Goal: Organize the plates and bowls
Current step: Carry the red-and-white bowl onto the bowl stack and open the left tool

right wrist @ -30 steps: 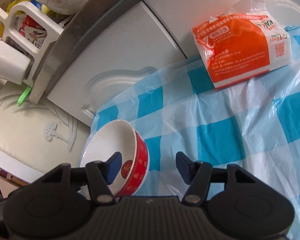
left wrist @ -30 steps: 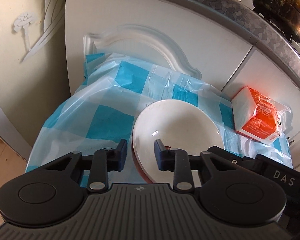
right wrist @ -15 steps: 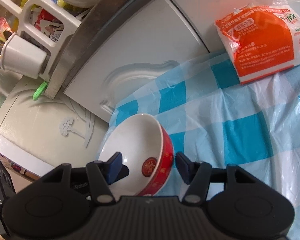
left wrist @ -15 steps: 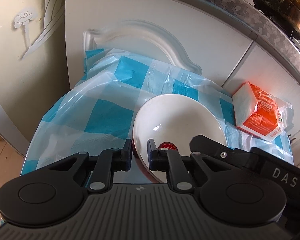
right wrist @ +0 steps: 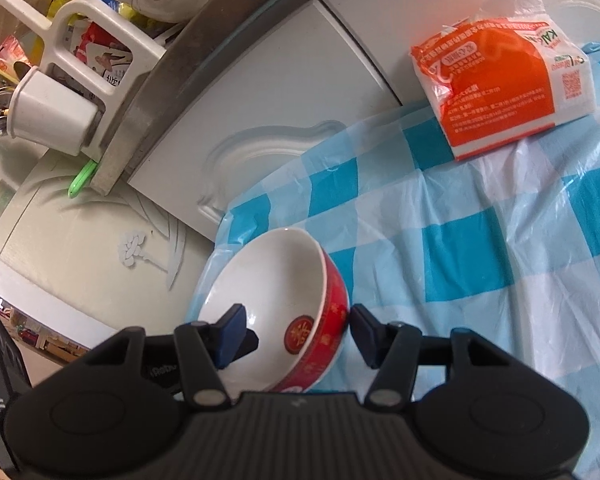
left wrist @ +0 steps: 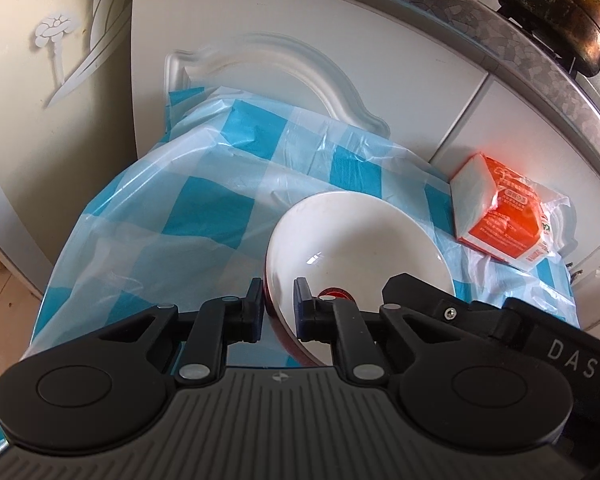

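A bowl, white inside and red with gold marks outside, sits tilted over the blue-and-white checked plastic cloth. My left gripper is shut on its near left rim, one pad outside the wall and one inside. In the right wrist view the same bowl lies between the fingers of my right gripper. That gripper is open: its left finger is inside the bowl away from the wall, and its right finger stands against the red outer wall. The right gripper's black body shows behind the bowl.
An orange-and-white packet lies on the cloth against the white cabinet doors. A grey counter edge runs above, with a dark pan on it. A white rack with a cup hangs over the counter's end.
My left gripper's jaws have closed from astride the bowl's rim to pinching it. In the right wrist view the bowl has shifted rightward, so its red wall now reaches the right finger.
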The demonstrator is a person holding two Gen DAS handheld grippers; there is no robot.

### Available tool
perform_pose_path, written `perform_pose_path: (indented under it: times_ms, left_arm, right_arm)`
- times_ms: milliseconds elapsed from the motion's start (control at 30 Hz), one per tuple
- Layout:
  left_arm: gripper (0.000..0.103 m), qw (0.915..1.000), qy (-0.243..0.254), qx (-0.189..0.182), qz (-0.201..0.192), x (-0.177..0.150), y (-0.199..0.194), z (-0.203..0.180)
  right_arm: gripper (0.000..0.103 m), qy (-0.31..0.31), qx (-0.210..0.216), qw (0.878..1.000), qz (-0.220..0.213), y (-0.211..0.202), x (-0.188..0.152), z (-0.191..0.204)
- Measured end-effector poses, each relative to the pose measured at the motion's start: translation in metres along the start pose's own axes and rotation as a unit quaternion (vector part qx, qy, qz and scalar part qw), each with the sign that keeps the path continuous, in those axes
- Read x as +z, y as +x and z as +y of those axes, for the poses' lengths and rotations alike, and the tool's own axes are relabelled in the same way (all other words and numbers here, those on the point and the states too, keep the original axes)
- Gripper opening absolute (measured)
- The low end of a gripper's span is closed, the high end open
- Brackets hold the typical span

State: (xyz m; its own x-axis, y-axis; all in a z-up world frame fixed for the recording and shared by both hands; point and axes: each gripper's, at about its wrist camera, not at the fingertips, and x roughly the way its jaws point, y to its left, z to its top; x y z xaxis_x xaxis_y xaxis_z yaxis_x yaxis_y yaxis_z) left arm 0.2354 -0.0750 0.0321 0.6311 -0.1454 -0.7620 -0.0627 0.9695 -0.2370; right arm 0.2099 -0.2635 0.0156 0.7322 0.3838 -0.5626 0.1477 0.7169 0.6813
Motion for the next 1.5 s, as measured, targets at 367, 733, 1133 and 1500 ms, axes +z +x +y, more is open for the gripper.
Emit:
perform_pose_path:
  times_ms: [367,733,1133,1500]
  left_arm:
    - [0.011,0.9999,-0.004,-0.016,-0.004,-0.017,-0.032,-0.020]
    - [0.011,0.9984,-0.005,-0.056,-0.005,-0.055,-0.102,-0.063]
    - [0.013,0.9923,0.054,-0.112,0.003,-0.120,-0.179,-0.141]
    - [0.012,0.9865,0.126,-0.095,0.044,-0.190,-0.168,-0.182]
  right_arm:
    - [0.058,0.013,0.005,1.000,-0.009,-0.046,-0.010,-0.004]
    - [0.058,0.003,0.018,1.000,-0.019,-0.143,-0.024,-0.011]
    - [0.059,0.001,0.005,0.999,-0.041,-0.282,-0.052,-0.039]
    - [0.063,0.029,-0.033,0.999,-0.016,-0.323,-0.098,-0.093]
